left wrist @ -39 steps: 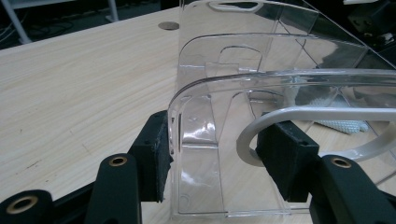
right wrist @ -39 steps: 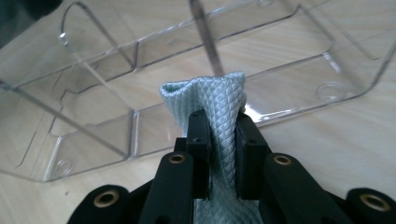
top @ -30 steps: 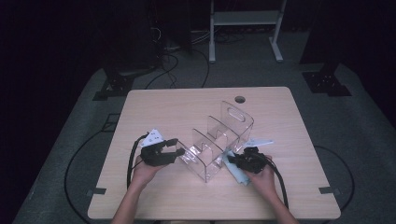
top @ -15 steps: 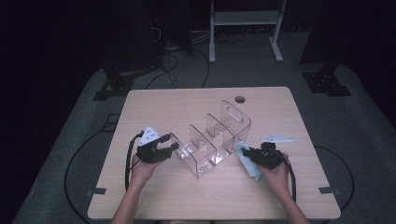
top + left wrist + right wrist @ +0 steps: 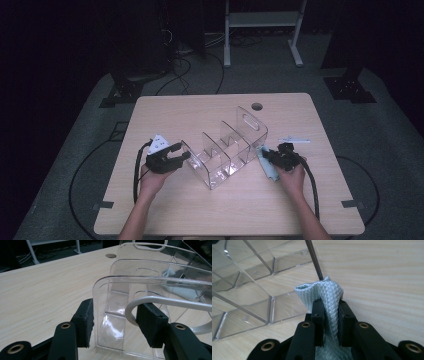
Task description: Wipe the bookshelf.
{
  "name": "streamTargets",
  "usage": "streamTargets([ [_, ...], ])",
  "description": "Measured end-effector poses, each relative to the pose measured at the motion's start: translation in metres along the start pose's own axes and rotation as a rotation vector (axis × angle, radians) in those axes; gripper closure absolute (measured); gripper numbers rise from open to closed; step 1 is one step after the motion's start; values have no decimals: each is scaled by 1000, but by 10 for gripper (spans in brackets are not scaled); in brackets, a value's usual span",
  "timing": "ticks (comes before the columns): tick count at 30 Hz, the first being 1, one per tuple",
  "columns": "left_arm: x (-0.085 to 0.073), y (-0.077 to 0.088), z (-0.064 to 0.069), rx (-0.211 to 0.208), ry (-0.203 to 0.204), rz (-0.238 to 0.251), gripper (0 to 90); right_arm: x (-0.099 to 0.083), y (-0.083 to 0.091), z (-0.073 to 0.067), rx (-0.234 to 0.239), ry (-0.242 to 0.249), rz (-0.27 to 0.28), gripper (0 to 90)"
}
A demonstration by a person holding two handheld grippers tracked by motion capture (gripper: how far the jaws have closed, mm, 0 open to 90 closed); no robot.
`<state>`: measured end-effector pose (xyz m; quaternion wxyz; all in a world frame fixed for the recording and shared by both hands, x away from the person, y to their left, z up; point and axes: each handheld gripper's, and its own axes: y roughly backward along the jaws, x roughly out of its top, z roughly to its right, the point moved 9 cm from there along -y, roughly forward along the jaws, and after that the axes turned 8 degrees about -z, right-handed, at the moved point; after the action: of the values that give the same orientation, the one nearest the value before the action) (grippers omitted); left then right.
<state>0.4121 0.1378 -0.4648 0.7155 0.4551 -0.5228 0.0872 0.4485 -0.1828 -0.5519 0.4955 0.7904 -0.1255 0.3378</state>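
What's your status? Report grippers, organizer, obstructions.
Left gripper open, jaws straddling end wall of clear plastic divided organizer. Right gripper shut on pale blue textured cloth, beside organizer on light wooden table. Nothing in the way.

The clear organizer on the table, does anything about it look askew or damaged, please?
The clear organizer stands upright but sits diagonally to the table edges. No cracks or spills show. The left gripper straddles its end wall, jaws open.

Bench (image 5: 200,107): pale wood, rounded corners, a round hole (image 5: 257,106) near its far edge.
Floor (image 5: 395,140): grey carpet, black cables (image 5: 187,70) trailing across it.
Frame (image 5: 262,30): white metal, standing beyond the bench.
Stands (image 5: 350,87): dark bases at both far corners.
Light: bench lit, surroundings dark.
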Motion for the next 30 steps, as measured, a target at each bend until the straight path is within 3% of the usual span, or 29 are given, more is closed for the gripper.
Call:
streamTargets([
  [2,0,0,0,0,1,0,482,2,4,0,5,-3,16,778],
  [6,0,0,1,1,2,1,482,20,26,-9,14,27,108,778],
  [8,0,0,1,1,2,1,482,22,25,-9,-7,48,92,778],
  [12,0,-1,0,-10,3,7,479,8,5,-3,-11,28,20,776],
  [13,0,-1,0,-12,5,6,479,3,1,-2,-3,15,-4,778],
  [16,0,-1,0,-20,3,6,470,-3,7,-5,46,3,6,779],
  [19,1,-3,1,-28,4,9,429,-6,28,-25,89,70,32,780],
  [23,0,-4,2,-19,-9,4,450,-11,52,-75,176,205,68,780],
  [27,0,-3,4,-31,-12,4,459,-14,50,-117,235,283,60,780],
  [30,0,-3,6,-35,-15,4,462,-13,41,-129,221,300,50,780],
])
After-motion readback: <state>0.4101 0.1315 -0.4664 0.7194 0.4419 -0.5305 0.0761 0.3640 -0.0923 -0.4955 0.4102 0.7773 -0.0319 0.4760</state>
